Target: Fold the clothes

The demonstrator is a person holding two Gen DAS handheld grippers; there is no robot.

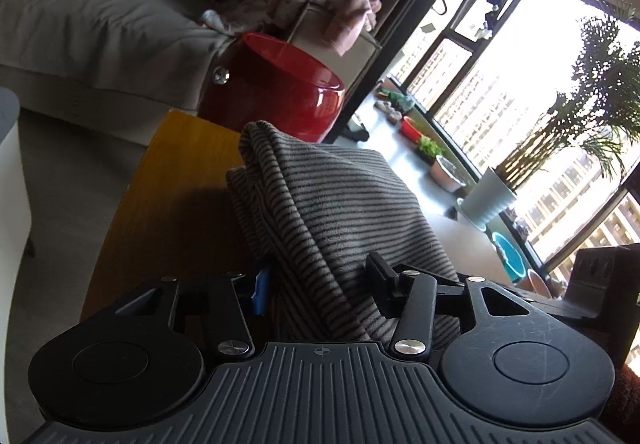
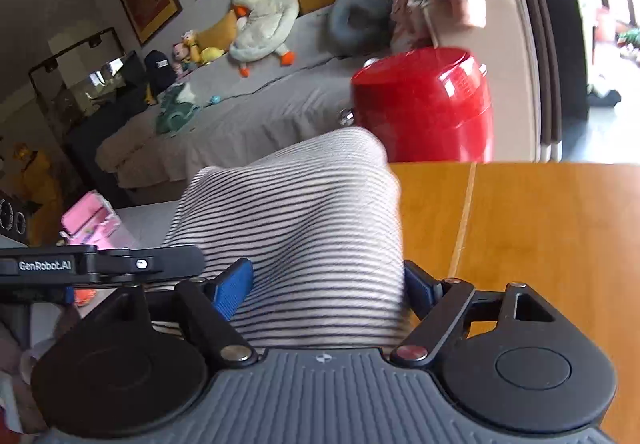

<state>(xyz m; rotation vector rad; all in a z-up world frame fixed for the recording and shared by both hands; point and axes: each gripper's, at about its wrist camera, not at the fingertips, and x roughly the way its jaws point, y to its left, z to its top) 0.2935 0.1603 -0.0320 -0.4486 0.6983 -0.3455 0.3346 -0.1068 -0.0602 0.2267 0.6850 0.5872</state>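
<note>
Both grippers w/ striped cloth between jaws, over wooden table.

Left gripper (image 1: 320,284): we see its jaws closed in on a bunched fold of the striped garment (image 1: 332,196), pads pressing it. Right gripper (image 2: 328,286): jaws wide, blue pads against the same fabric both sides. Garment sits on the table (image 2: 540,228); red tub (image 2: 424,104) behind.
</note>
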